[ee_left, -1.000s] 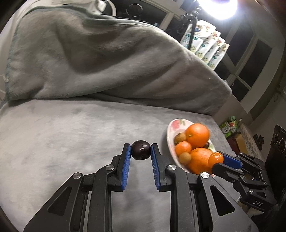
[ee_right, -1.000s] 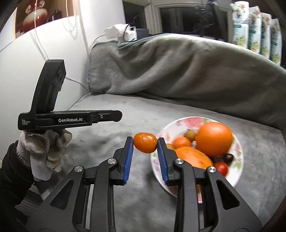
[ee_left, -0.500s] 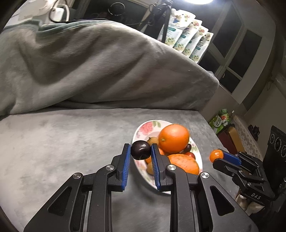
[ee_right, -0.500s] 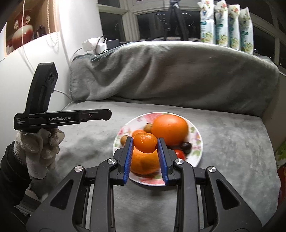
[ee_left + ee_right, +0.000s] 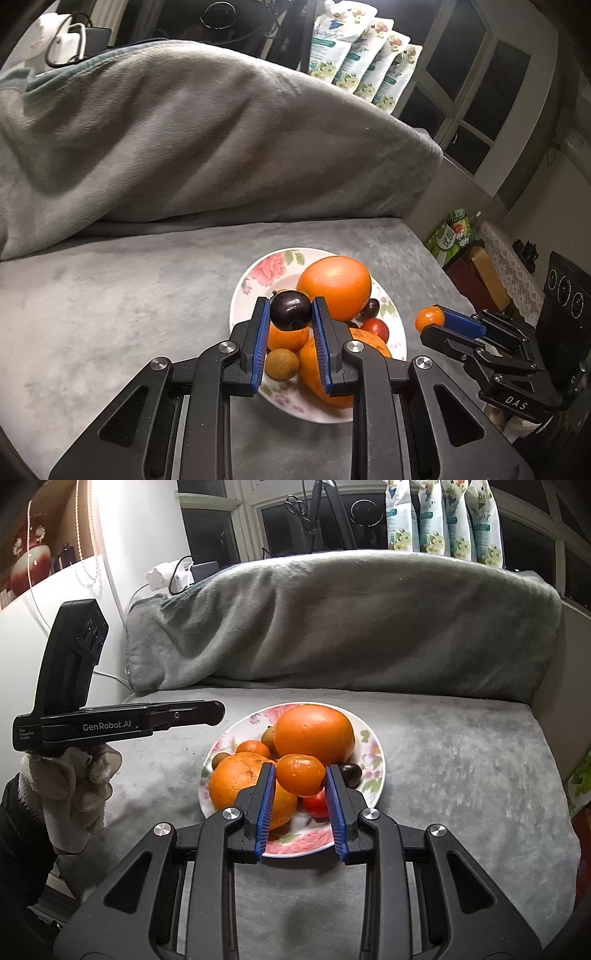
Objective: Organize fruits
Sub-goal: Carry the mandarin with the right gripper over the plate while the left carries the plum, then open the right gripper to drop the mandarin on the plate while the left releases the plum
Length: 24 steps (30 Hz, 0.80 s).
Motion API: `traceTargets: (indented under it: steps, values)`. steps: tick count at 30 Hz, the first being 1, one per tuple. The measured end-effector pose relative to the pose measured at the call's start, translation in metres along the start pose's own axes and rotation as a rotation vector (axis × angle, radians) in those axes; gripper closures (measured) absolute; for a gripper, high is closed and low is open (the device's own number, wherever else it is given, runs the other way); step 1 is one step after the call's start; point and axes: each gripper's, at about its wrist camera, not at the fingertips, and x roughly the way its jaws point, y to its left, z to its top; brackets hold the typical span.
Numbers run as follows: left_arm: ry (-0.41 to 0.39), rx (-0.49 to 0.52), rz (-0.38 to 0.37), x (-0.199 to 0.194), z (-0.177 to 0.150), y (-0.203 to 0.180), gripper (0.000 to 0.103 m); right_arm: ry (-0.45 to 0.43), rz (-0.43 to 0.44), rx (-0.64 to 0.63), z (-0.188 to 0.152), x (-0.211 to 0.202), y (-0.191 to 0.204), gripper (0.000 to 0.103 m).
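A flowered plate sits on the grey blanket with a large orange, a second large orange, a tangerine, small brown fruits, a dark plum and a red tomato. My left gripper is shut on a dark plum above the plate's near side. My right gripper is shut on a small orange tangerine over the plate; it also shows in the left wrist view.
A rolled grey blanket runs along the back. Packets stand on the sill behind. A white wall and cables lie to the left. The bed edge drops off at right, with boxes below.
Both grippers moved in over the plate with their fruits still held; the plate now lies directly under the left and right fingertips.
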Motion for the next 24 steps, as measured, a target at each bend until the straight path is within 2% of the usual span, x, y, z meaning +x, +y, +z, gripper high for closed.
traceTargets:
  steps: [8,24]
  values:
    - [0.016,0.007,0.001,0.011,0.003,-0.003,0.082,0.026,0.027,0.031,-0.002,0.011,-0.010,0.074]
    - [0.027,0.011,-0.006,0.018,0.006,-0.005,0.081,0.033,0.066,0.018,-0.002,0.015,-0.002,0.074]
